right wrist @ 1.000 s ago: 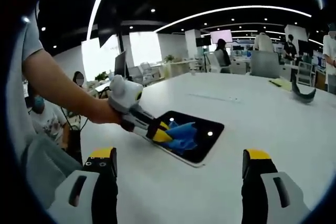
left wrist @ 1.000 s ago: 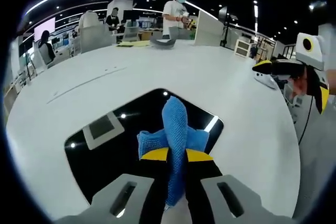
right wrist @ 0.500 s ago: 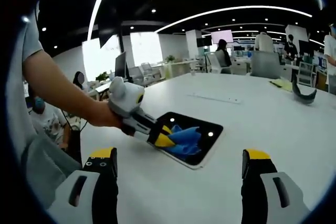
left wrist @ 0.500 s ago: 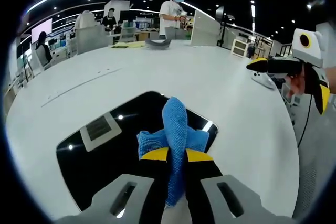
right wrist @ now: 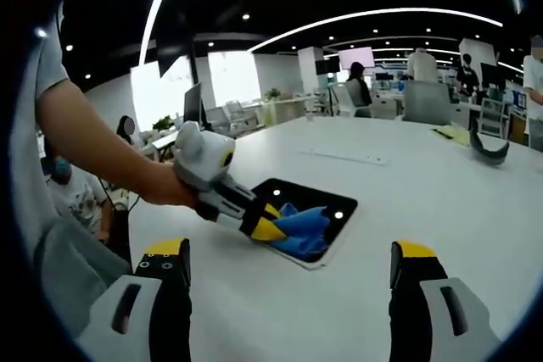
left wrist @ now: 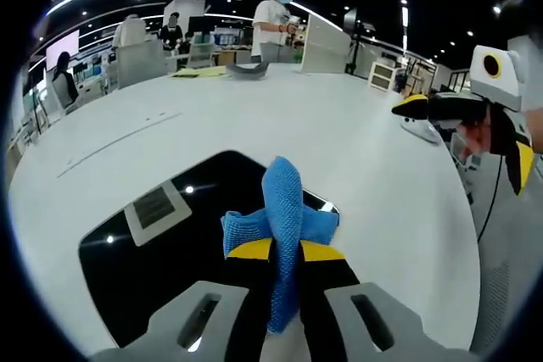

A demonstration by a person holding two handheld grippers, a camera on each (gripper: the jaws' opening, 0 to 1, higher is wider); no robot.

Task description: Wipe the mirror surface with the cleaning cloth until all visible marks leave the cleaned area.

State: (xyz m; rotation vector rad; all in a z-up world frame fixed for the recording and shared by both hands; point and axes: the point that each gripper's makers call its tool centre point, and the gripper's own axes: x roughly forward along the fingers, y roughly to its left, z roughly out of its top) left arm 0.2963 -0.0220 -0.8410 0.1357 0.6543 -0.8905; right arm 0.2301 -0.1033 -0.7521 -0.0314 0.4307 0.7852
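- Mirror [left wrist: 161, 243]: flat dark slab with a pale rim, lying on the white table [left wrist: 254, 116]. It reflects ceiling lights and a square ceiling vent.
- Cleaning cloth [left wrist: 282, 218]: blue, bunched, pinched between the jaws of the left gripper [left wrist: 285, 253]. In the left gripper view it sits over the mirror's near-right corner, spilling toward the rim.
- In the right gripper view, the cloth [right wrist: 299, 228] lies on the mirror [right wrist: 318, 205] at the corner nearest that camera, touching the glass. A hand [right wrist: 165, 186] holds the left gripper [right wrist: 268, 225], which reaches in from the left.
- Marks on the glass: can't tell, only reflections are readable.
- Right gripper [right wrist: 288, 294]: jaws spread wide with nothing between them, held off the table and well apart from the mirror. In the left gripper view it sits at the right edge [left wrist: 424, 108].
- Edges: bare white tabletop on every side of the mirror. The curved table edge runs near the right gripper.
- Open room: most of the dark glass lies past the cloth, uncovered.
- Table: large, white, rounded. A dark curved object [right wrist: 490, 148] and a yellow sheet [right wrist: 454, 133] lie far across it, with a thin pale strip [right wrist: 348, 157] mid-table.
- Room: open-plan office, dark ceiling with light strips and spots, desks, chairs, wall screens, several people in the background.
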